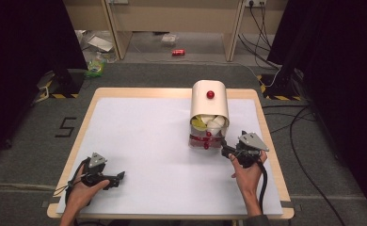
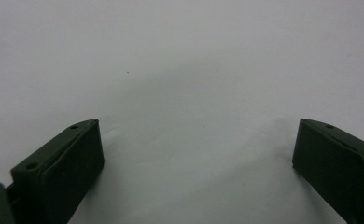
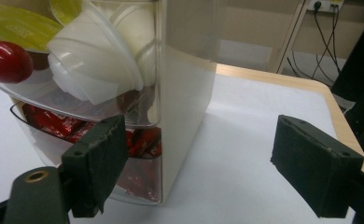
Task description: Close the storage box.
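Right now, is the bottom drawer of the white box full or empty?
Not empty: red packets lie behind the clear front of the white plastic drawer box's bottom drawer.

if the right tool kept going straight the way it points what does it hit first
Most likely the white drawer cabinet: the right tool points at its near corner, with the clear lower drawer of red packets beside its left pad. Depth is unclear, so which part meets first I can't tell.

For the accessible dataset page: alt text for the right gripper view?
Open black fingers frame the corner of a white drawer box on a white table. Clear drawers hold white cups above, red packets below; a red knob shows at left.
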A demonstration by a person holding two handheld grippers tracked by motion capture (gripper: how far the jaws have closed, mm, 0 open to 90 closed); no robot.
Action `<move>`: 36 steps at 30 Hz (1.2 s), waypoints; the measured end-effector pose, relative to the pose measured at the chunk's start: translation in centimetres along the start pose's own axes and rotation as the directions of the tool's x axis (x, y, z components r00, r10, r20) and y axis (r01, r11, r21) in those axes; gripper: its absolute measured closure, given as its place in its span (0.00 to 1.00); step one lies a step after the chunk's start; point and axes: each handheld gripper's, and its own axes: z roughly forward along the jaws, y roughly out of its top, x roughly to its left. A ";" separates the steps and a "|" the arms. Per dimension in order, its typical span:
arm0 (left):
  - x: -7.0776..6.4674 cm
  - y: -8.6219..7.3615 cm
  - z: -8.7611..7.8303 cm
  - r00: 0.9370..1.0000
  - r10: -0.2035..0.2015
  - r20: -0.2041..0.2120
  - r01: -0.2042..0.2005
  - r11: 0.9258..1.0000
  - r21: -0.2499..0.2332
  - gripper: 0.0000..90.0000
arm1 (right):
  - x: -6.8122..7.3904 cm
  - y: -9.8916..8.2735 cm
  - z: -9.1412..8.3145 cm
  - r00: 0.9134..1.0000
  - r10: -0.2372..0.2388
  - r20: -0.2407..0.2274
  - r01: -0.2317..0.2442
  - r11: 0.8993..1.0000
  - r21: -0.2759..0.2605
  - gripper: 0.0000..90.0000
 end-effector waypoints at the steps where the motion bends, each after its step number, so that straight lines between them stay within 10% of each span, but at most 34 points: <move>1: 0.0 0.0 0.0 1.000 0.000 0.000 0.000 1.000 0.000 0.01 | 0.0 0.0 0.0 1.000 0.002 0.000 -0.002 1.000 -0.001 0.20; 36: 0.0 0.0 0.0 1.000 -0.001 0.001 0.001 1.000 0.000 0.01 | -0.7 -0.8 -2.0 1.000 0.002 -0.020 -0.002 1.000 0.000 0.23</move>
